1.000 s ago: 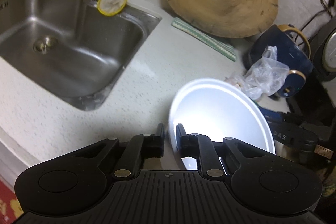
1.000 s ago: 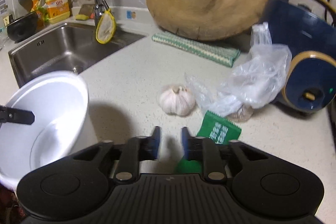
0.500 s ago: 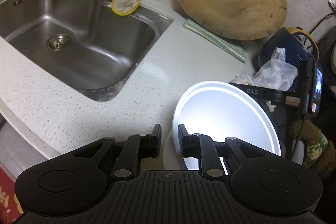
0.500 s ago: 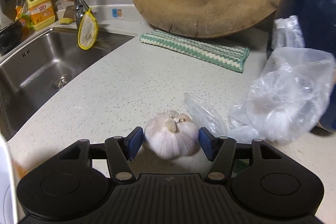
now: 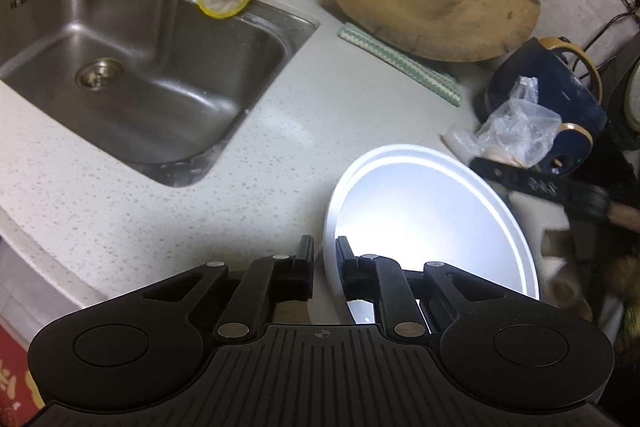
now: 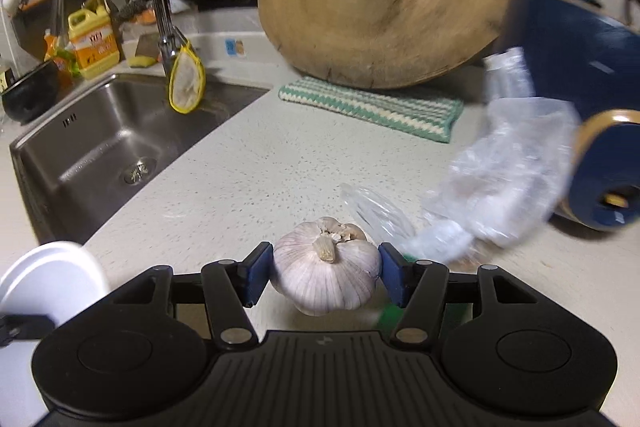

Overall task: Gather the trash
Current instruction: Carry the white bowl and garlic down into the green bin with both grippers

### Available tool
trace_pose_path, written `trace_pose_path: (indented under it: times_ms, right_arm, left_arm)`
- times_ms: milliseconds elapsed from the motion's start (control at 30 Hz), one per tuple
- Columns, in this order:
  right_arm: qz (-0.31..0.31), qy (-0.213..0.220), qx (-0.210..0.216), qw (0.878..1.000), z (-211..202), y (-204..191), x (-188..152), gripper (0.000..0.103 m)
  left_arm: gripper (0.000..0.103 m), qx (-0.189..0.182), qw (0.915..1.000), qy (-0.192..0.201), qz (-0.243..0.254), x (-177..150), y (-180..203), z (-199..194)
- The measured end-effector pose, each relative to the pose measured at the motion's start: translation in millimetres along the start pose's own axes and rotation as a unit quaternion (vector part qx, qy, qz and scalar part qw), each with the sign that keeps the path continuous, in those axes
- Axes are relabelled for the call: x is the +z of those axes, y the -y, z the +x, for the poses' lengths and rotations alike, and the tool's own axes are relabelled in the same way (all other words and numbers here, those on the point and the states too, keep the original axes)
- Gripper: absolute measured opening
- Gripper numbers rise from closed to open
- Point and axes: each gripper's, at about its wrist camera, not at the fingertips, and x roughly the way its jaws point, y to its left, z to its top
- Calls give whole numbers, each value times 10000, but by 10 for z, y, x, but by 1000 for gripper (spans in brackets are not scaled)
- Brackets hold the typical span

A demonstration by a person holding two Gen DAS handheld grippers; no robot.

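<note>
The left gripper (image 5: 324,259) is closed tight on the near rim of a white plastic bin (image 5: 432,219); its jaws have just been closing, with that thin wall pinched between them. Gripped there, the bin stays with its mouth up and open, close by the right gripper, apparently ready to take whatever is collected.

The right gripper (image 6: 325,273) stands about half open, its blue fingers (image 6: 256,273) pressed against both sides of a garlic bulb (image 6: 326,267). The bulb sits squarely between the pads, low over the speckled tabletop (image 6: 280,163); I cannot tell whether it is lifted clear. The jaws have just been closing a little onto it.

Just beside the bulb lies a crumpled clear plastic bag (image 6: 500,195), against a blue appliance (image 6: 580,75), and a green scrap (image 6: 390,317) shows under the right finger. Both look like further trash to gather. The bin's rim (image 6: 44,275) shows at the left edge of the right wrist view, so the carry across should be short.
</note>
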Motion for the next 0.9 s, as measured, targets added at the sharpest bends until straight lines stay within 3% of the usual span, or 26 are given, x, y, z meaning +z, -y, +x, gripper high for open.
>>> trace_pose_path:
  times_ms: [167,533,767,900]
  right_arm:
    - [86,85,-141,9998,-398,-47,-269,57]
    - [420,159,-878,9951,-991,-178,-818,57]
    - [616,368,-970,9927,-1293,-331,-889,57]
    - [580,378,-766,9947,-1347,-598,-891,57]
  left_arm:
    - [14,-358,9993,-1,-68,49,43,71]
    - [14,-974,9947,-2,323,166,216,177]
    - [14,-1194,9916,276,417,175,15,-211]
    - [14,-1246,9903,439,422,79,-254,-570]
